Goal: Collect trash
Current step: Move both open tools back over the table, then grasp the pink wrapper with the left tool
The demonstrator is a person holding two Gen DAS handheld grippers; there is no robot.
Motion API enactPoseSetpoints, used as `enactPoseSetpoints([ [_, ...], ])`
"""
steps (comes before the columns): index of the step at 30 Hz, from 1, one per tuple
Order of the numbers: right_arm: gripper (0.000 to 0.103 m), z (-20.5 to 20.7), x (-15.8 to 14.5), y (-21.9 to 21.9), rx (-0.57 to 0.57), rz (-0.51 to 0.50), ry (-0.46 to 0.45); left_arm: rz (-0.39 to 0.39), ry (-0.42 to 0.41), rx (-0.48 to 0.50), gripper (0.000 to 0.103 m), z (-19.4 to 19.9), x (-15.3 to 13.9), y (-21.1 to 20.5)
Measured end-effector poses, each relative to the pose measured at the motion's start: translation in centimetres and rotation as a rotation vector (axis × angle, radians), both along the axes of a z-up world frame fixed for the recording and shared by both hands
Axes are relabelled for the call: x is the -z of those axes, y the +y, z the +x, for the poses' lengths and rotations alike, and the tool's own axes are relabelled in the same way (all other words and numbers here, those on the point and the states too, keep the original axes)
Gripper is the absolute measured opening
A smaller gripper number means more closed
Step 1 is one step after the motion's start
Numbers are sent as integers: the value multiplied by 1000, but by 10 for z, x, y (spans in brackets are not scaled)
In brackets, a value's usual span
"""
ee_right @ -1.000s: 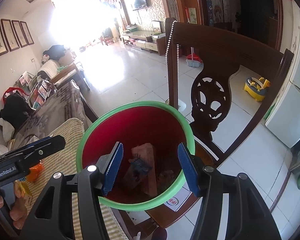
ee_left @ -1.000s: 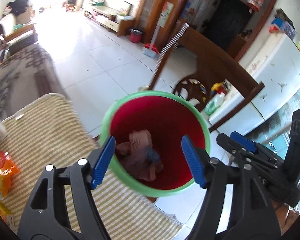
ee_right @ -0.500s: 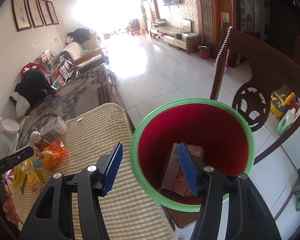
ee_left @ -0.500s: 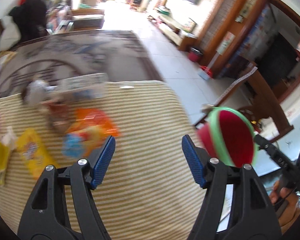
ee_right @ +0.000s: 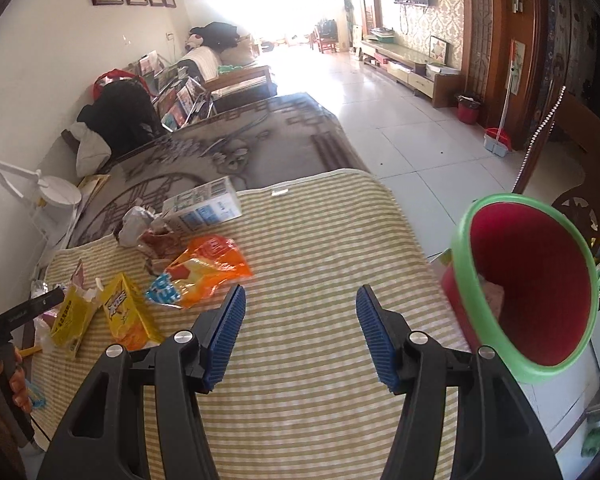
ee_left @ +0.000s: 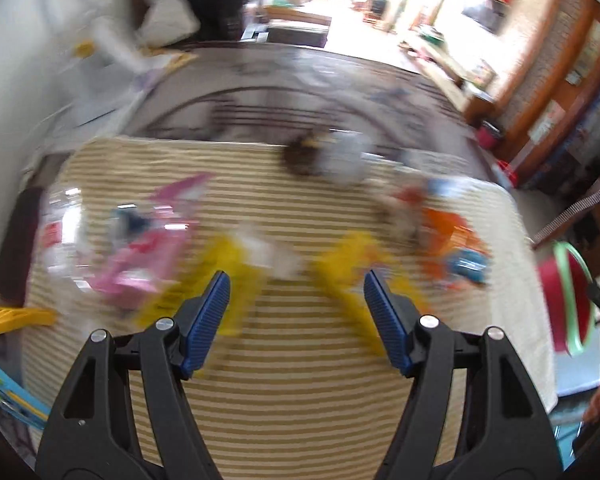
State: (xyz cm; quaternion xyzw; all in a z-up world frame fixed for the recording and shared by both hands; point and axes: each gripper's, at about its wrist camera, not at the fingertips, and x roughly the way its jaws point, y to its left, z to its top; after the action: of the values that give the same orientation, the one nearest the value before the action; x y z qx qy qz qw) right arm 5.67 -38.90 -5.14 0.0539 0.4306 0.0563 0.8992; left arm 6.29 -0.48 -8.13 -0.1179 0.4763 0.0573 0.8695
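Trash lies scattered on the striped cloth (ee_right: 320, 240): an orange snack bag (ee_right: 208, 264), two yellow packets (ee_right: 124, 312), a white carton (ee_right: 204, 204) and crumpled wrappers (ee_right: 140, 224). The red bin with a green rim (ee_right: 532, 280) stands off the cloth's right edge, with some trash inside. My right gripper (ee_right: 300, 332) hovers open and empty over bare cloth between the bag and the bin. In the blurred left wrist view, my left gripper (ee_left: 296, 320) is open and empty above yellow packets (ee_left: 352, 268), with a pink wrapper (ee_left: 148, 256) to its left and the bin (ee_left: 568, 296) far right.
A grey patterned sofa (ee_right: 236, 140) lies beyond the cloth, with a white desk lamp (ee_right: 48, 192) at the left wall. A wooden chair (ee_right: 580, 168) stands behind the bin. A hand (ee_right: 4, 380) holding the other gripper shows at the left edge. Tiled floor (ee_right: 400, 120) stretches away.
Both grippers have swung left, away from above the bin and out over the cloth. The left one went further and now faces the scattered wrappers. Both stay open and empty.
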Motion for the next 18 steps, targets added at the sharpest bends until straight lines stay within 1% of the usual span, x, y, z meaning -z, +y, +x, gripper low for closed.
enactPoseSetpoints([
  [2, 56, -1, 4, 20, -18, 8, 14, 14, 15, -60, 66, 1, 4, 31],
  [4, 56, -2, 8, 40, -40, 8, 22, 38, 46, -86, 66, 5, 8, 50],
  [7, 56, -4, 9, 64, -62, 4, 24, 54, 90, -77, 66, 8, 22, 70],
  [8, 56, -4, 10, 70, -67, 3, 26, 51, 102, -74, 65, 9, 26, 73],
  [11, 57, -2, 10, 87, -77, -4, 31, 12, 144, -78, 58, 13, 43, 85],
  [13, 57, -1, 10, 96, -85, -8, 32, -14, 142, -95, 58, 15, 47, 92],
  [14, 58, -1, 9, 99, -90, -11, 33, -30, 146, -97, 56, 16, 49, 94],
  [16, 59, 0, 10, 109, -105, -18, 38, -91, 158, -105, 52, 19, 55, 101],
  [17, 62, 2, 11, 116, -118, -21, 42, -115, 163, -110, 51, 20, 58, 105],
  [18, 63, 4, 13, 124, -135, -26, 47, -121, 164, -111, 49, 20, 59, 103],
])
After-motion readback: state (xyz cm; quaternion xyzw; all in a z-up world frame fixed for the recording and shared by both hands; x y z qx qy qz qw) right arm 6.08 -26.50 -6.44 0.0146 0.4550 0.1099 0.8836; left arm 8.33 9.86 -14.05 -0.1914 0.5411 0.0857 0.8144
